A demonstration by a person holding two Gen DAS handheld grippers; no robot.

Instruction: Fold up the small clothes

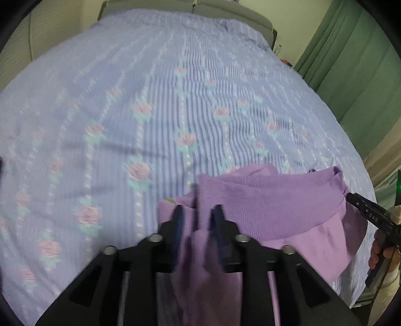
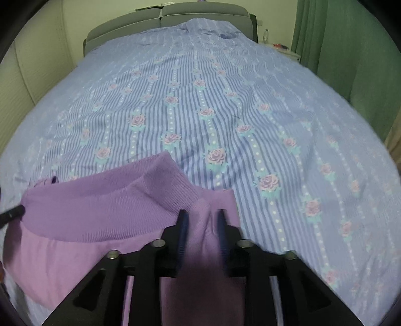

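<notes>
A small purple garment with a ribbed waistband hangs stretched between my two grippers, just above the near end of the bed. My left gripper is shut on its left end, with purple cloth bunched between the blue pads. My right gripper is shut on its right end. The right gripper also shows at the right edge of the left wrist view. The left gripper's tip shows at the left edge of the right wrist view. The garment's lower part droops toward the bedspread.
The bed is covered with a blue striped bedspread with pink roses. A grey headboard stands at the far end. Green curtains hang on the right. A white nightstand holds small items.
</notes>
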